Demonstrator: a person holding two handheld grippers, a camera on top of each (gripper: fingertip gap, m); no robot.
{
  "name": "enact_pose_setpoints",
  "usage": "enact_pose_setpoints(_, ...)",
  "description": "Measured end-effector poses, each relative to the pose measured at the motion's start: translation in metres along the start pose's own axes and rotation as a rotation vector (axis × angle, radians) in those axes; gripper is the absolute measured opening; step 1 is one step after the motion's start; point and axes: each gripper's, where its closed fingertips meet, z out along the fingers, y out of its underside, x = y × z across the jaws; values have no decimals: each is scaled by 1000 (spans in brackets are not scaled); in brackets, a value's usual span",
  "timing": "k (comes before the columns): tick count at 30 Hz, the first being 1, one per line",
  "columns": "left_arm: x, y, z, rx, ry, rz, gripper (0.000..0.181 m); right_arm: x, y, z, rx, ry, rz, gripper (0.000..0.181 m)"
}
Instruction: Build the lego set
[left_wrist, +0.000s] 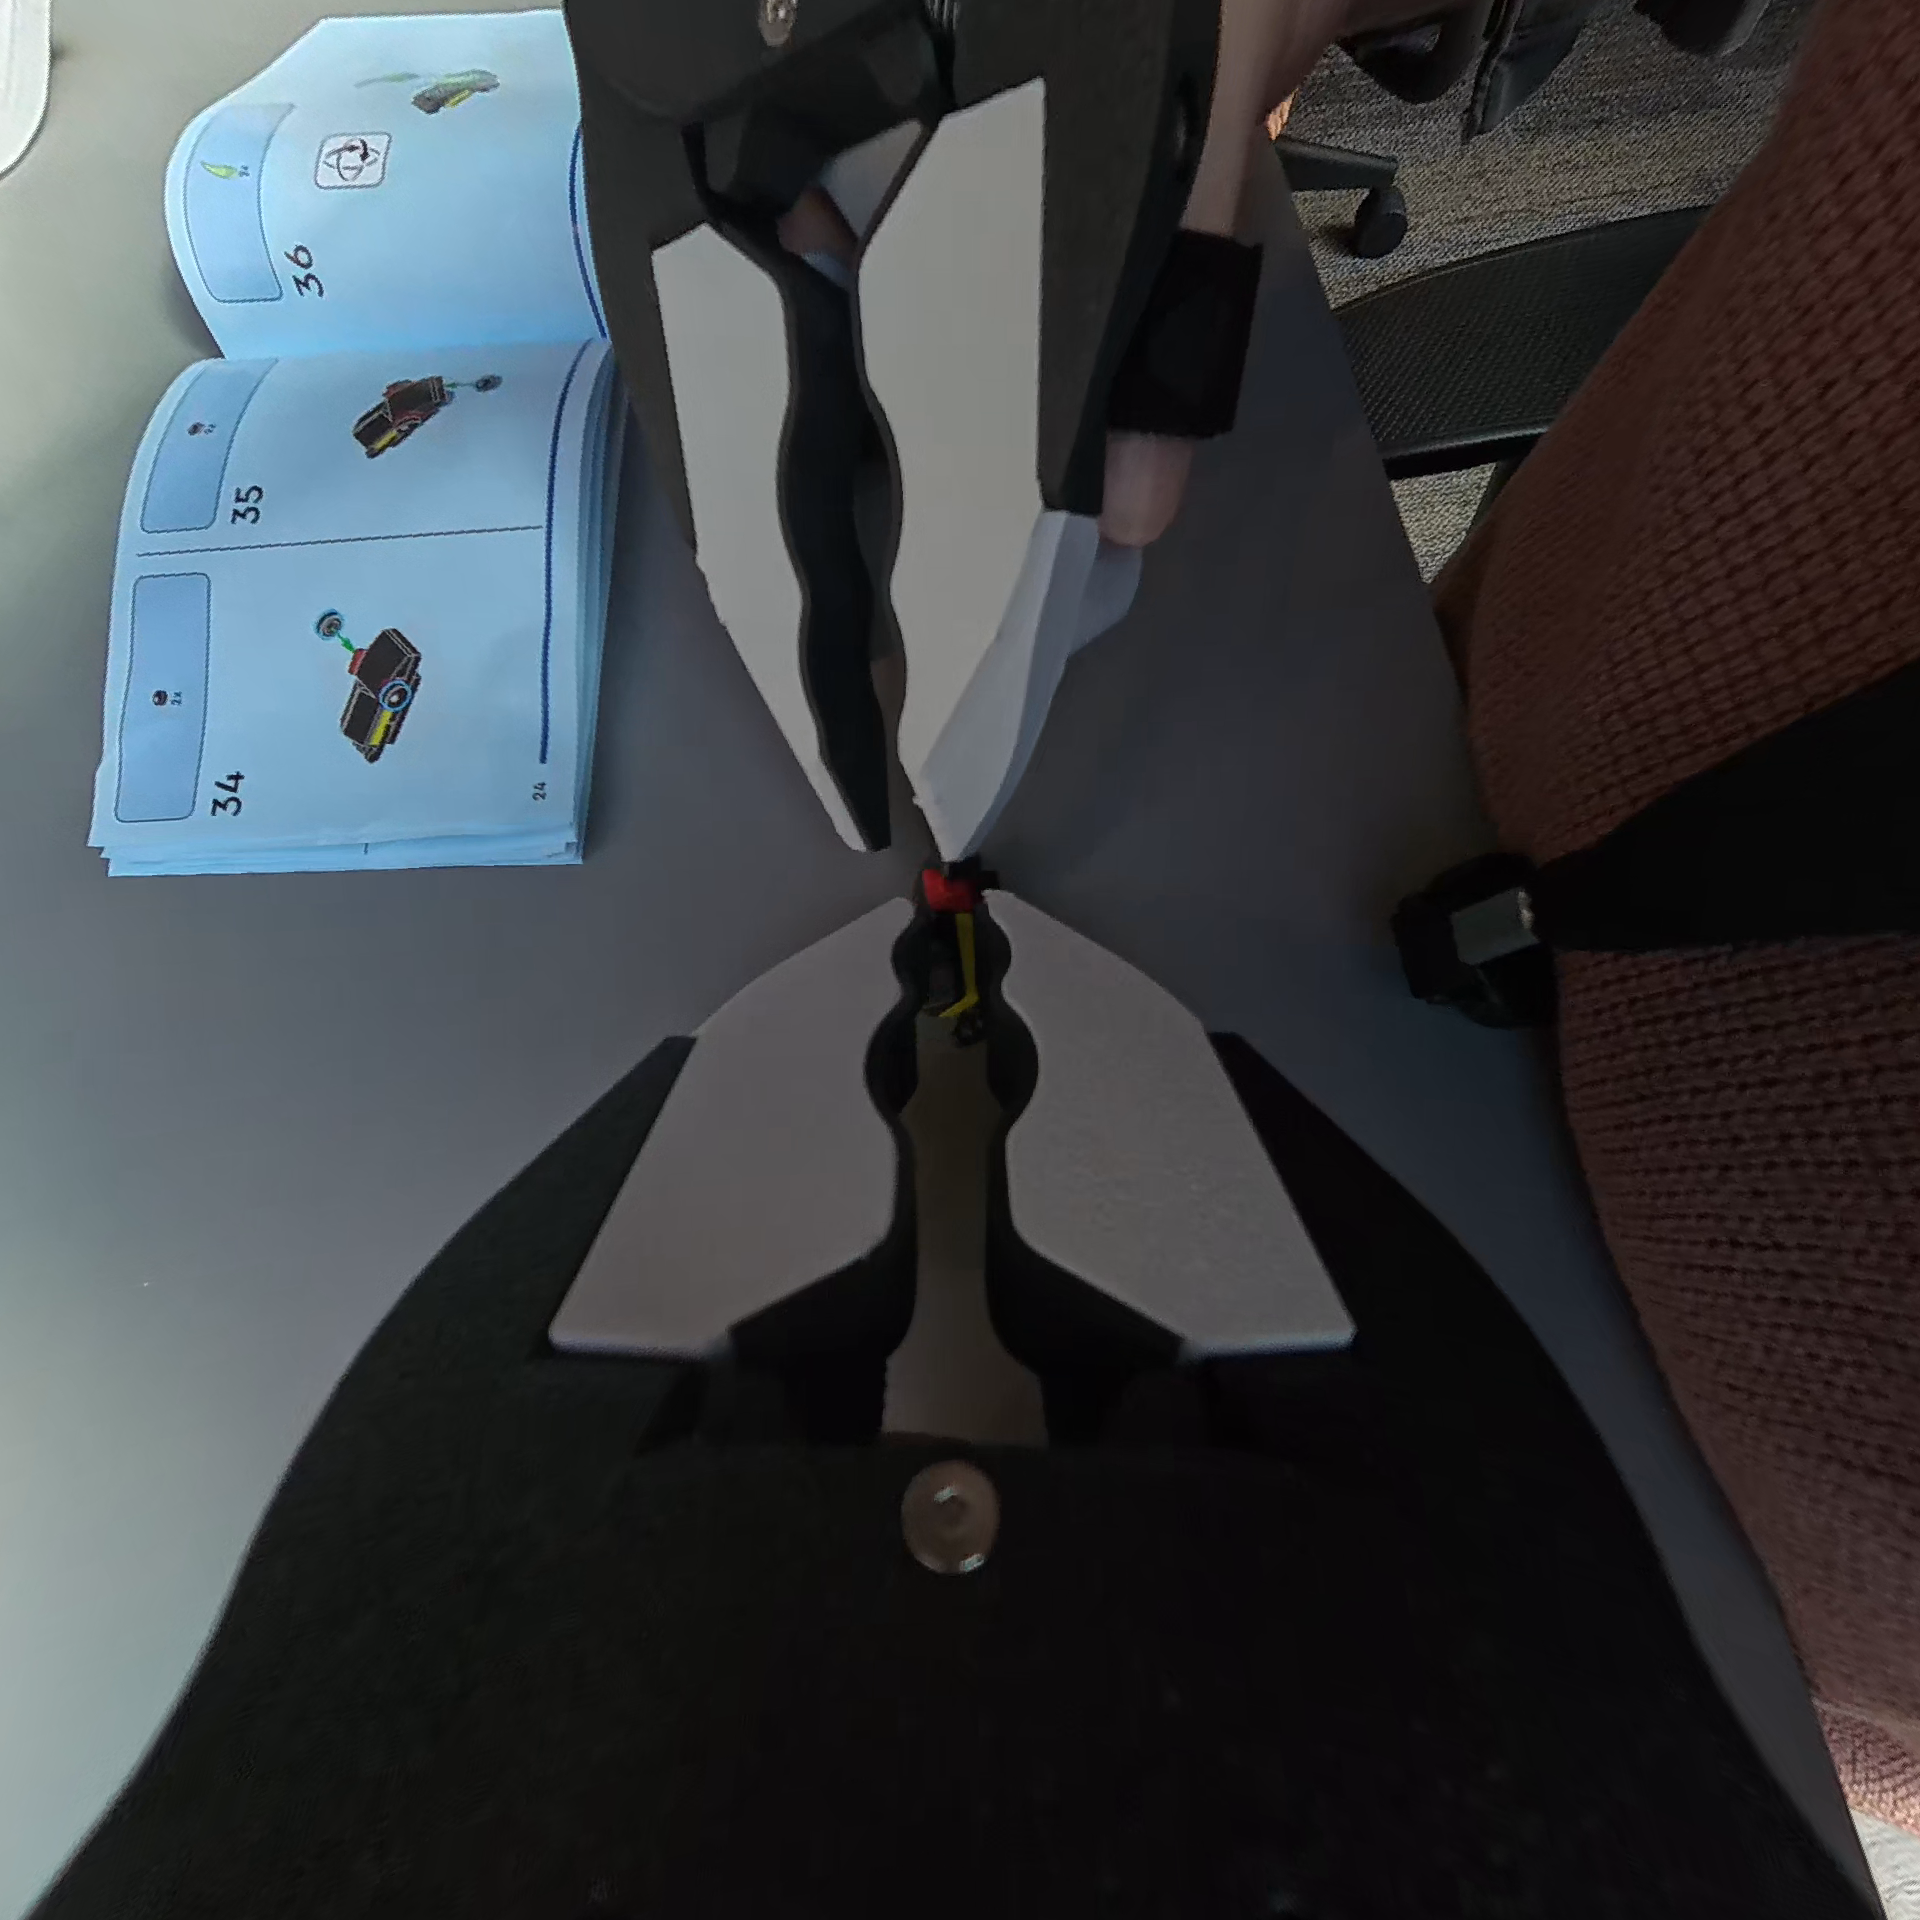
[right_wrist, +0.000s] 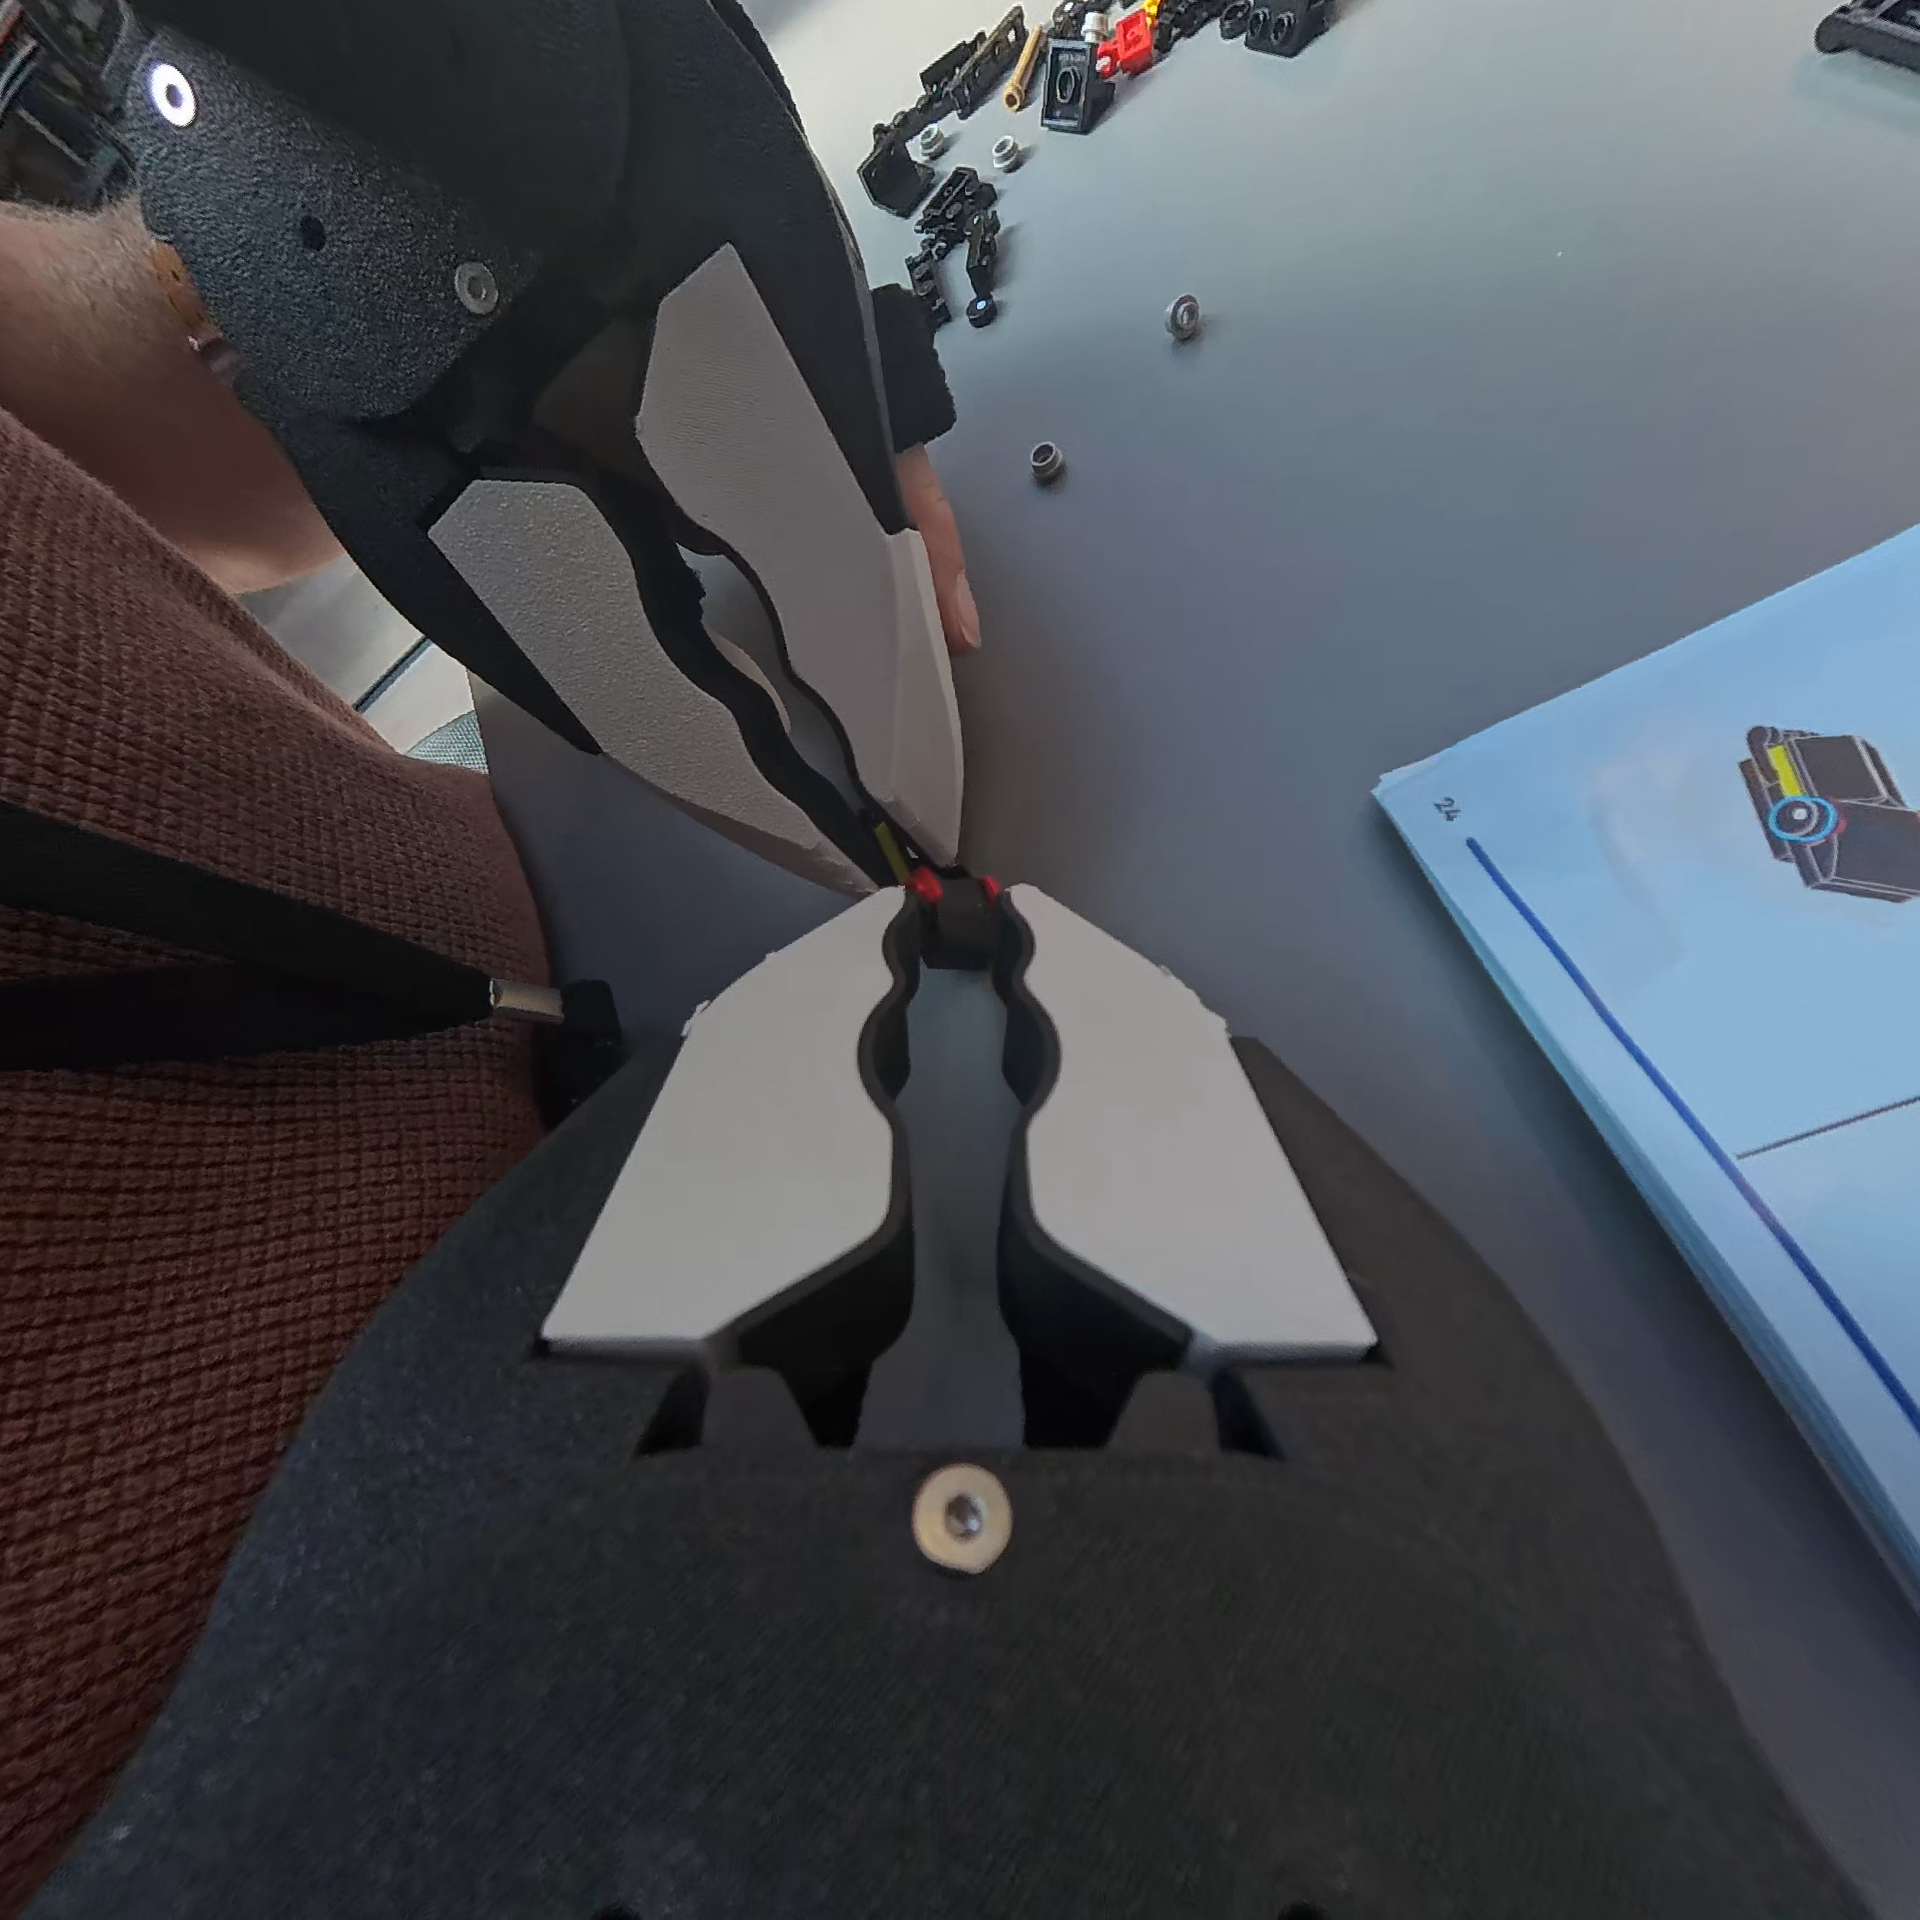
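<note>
In the left wrist view my left gripper (left_wrist: 951, 940) is shut on a small black Lego build (left_wrist: 961, 982) that has a yellow strip and a red piece (left_wrist: 943, 888) at its far end. My right gripper (left_wrist: 914, 847) comes in from above, tips meeting the red end. In the right wrist view my right gripper (right_wrist: 956, 912) is shut on a black block with red pins (right_wrist: 954, 927). The left gripper (right_wrist: 902, 862) reaches in from the upper left with the yellow-striped part (right_wrist: 886, 844). The two held parts touch, tip to tip, above the grey table (right_wrist: 1351, 468).
An open blue instruction booklet (left_wrist: 353, 603) lies on the table and also shows at the right of the right wrist view (right_wrist: 1714, 1039). Loose Lego pieces (right_wrist: 966, 177) and small grey round parts (right_wrist: 1047, 462) lie farther off. A person's brown sweater (left_wrist: 1714, 935) is close by. The tips of both grippers are at nearly the same place.
</note>
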Motion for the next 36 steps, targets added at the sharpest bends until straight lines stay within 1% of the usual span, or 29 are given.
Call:
enact_pose_setpoints(5, 0, 0, 0, 5, 2, -5, 7, -2, -2, 3, 4, 5, -23, 13)
enact_pose_setpoints(10, -1, 0, 0, 13, 3, -12, 7, -5, -3, 4, -7, -7, -35, 6)
enact_pose_setpoints(14, -1, 0, 0, 24, 8, -22, 7, -3, -3, 5, -34, -8, -17, 12)
enact_pose_setpoints(16, -1, 0, 0, 30, 11, -25, 8, -3, -2, 6, -48, -31, 5, 14)
enact_pose_setpoints(22, -1, 1, -1, 39, 15, -37, 9, -5, -2, 9, -89, -69, 24, 9)
enact_pose_setpoints(36, -2, 1, -2, 88, 52, -69, 9, -5, -3, 11, -86, -216, 151, 9)
